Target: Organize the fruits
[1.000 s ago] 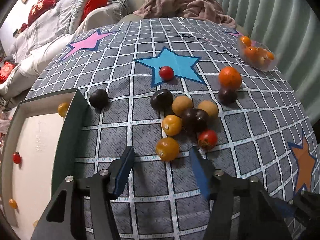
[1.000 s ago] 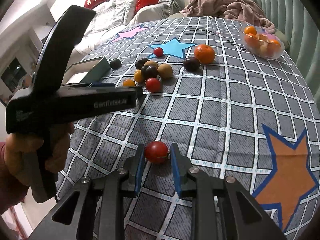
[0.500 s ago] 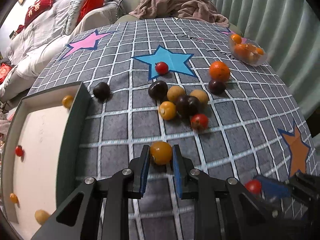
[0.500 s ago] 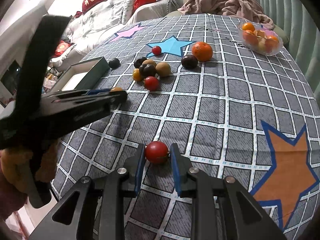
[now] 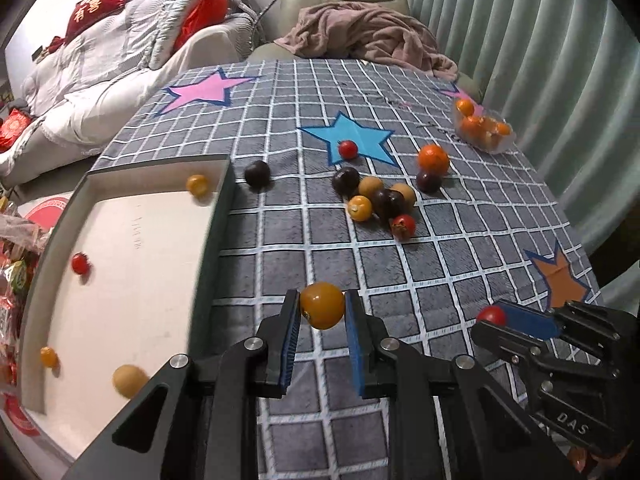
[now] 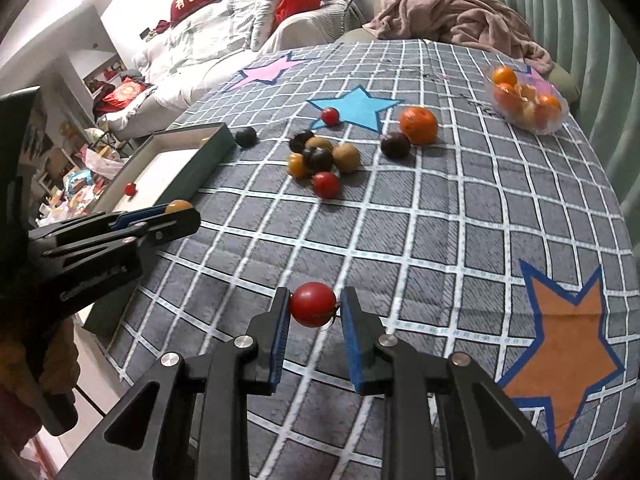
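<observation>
My left gripper (image 5: 322, 312) is shut on a yellow tomato (image 5: 322, 305) and holds it above the cloth, just right of the box (image 5: 216, 240). The box is dark green with a white floor and holds several small fruits. My right gripper (image 6: 314, 310) is shut on a red tomato (image 6: 313, 304); it also shows in the left wrist view (image 5: 493, 315). A loose heap of fruits (image 5: 380, 200) lies mid-table: dark plums, brown and yellow fruits, a red tomato. An orange (image 5: 433, 159) lies beyond it.
A clear bag of oranges (image 5: 482, 128) sits at the far right edge. A dark plum (image 5: 257, 173) lies by the box's far corner, a red tomato (image 5: 347, 149) on the blue star. A sofa with a blanket stands behind the table.
My left gripper closed on the yellow tomato, lifted it and drew back toward the box. My right gripper kept its hold on the red tomato and hardly moved.
</observation>
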Available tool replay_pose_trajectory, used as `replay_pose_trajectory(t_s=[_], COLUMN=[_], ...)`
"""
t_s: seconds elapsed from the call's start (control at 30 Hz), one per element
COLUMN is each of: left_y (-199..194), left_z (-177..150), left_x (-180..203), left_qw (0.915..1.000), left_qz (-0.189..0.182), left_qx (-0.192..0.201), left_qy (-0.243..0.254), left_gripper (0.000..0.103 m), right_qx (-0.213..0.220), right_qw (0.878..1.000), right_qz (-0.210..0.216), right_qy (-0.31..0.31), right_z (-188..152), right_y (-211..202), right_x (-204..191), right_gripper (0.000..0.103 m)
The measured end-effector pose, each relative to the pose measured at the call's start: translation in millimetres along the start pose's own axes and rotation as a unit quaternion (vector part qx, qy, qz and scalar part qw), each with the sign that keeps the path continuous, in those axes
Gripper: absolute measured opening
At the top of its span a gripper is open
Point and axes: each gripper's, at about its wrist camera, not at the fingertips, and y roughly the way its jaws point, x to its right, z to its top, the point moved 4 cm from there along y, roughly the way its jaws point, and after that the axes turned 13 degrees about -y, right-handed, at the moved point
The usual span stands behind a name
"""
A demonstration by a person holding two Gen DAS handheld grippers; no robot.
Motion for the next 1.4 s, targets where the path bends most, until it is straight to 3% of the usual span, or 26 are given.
replay_pose_trajectory(t_s=[0.63, 1.07, 1.4], left_y=[-44.8, -51.7, -37.6], left_z=[-1.5, -7.8, -6.5], left_x=[-85.5, -169.6, -193.1], left_qw=[0.9974, 0.9898, 0.9869], left_qz=[0.007, 0.071, 0.084], left_qx=[0.038, 0.056, 0.043], left_qy=[-0.061, -0.11, -0.131], left_gripper=[0.024, 0.024, 0.024], right_qx=[0.003, -0.008, -0.031], right_qw=[0.999, 0.994, 0.99], right_qz=[0.038, 0.074, 0.088], right_qy=[-0.036, -0.08, -0.102], right_z=[48.2, 81.8, 99.9], right_y=[0.8, 25.6, 62.2], right_x=[-72.5, -139.7, -172.7], right_gripper=[0.028, 0.028, 0.028])
